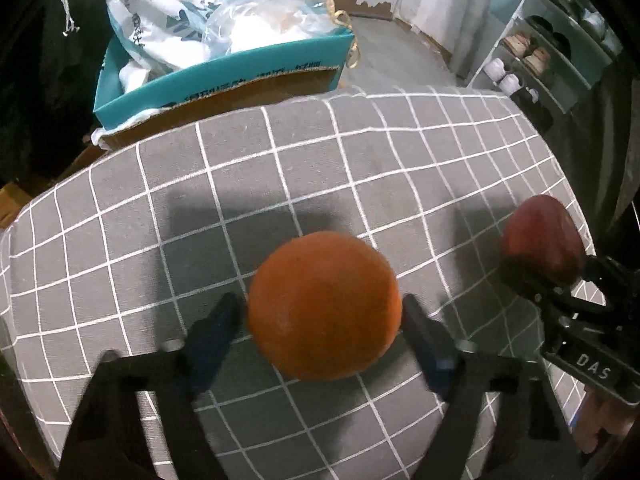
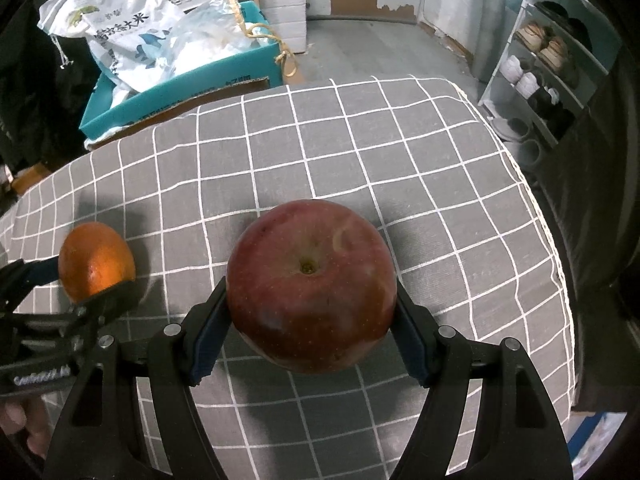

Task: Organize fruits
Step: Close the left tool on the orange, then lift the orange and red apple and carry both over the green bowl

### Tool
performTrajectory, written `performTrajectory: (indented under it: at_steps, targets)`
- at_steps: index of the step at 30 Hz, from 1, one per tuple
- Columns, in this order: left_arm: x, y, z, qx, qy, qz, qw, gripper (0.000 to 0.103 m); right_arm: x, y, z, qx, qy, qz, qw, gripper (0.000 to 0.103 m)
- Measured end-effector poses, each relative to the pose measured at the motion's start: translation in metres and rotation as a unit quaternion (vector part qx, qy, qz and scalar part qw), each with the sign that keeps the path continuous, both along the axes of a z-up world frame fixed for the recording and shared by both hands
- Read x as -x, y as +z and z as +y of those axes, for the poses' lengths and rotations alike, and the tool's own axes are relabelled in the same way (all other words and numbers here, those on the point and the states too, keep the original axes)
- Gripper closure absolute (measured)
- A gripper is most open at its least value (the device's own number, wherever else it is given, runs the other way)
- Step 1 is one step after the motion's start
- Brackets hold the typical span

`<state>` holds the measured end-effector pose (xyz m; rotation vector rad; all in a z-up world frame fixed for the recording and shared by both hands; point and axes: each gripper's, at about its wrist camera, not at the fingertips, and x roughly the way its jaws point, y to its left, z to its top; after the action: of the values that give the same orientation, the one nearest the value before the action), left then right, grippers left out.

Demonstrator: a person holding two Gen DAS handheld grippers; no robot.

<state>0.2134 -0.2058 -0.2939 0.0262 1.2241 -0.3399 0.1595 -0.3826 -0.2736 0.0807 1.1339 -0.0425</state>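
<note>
An orange (image 1: pixel 324 304) sits between the blue pads of my left gripper (image 1: pixel 320 310), which press on both its sides over the grey checked cloth (image 1: pixel 360 168). A dark red apple (image 2: pixel 312 288), stem hollow facing up, is clamped in my right gripper (image 2: pixel 312 304). In the left wrist view the apple (image 1: pixel 540 236) and the right gripper (image 1: pixel 536 276) show at the right edge. The right wrist view has the orange (image 2: pixel 94 262) and the left gripper (image 2: pixel 90 284) at the left edge. Whether either fruit rests on the cloth, I cannot tell.
Behind the table's far left stands a teal cardboard box (image 1: pixel 224 76) stuffed with a printed white bag (image 2: pixel 120 28) and a clear plastic bag (image 1: pixel 272 16). A shoe rack (image 2: pixel 548 60) stands at the right. The cloth drops off at the right edge (image 2: pixel 560 264).
</note>
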Motion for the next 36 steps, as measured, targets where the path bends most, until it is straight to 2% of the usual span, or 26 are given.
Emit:
performTrajectory:
  at_steps: [2,13,36]
  targets:
    - [0.000,-0.001,0.002,0.019,-0.002,0.009,0.9998,0.035,0.001,0.000,0.001,-0.001,0.001,0.000,1.000,0.029]
    - [0.015,0.013,0.016,0.005,0.015,-0.015,0.9998,0.036,0.006,0.013,0.009,0.003,0.011,-0.012,1.000,0.029]
    - [0.058,0.118,0.062,0.005,0.037,-0.126,0.9913,0.036,0.045,0.099,0.031,0.003,0.040,-0.091,0.995,0.029]
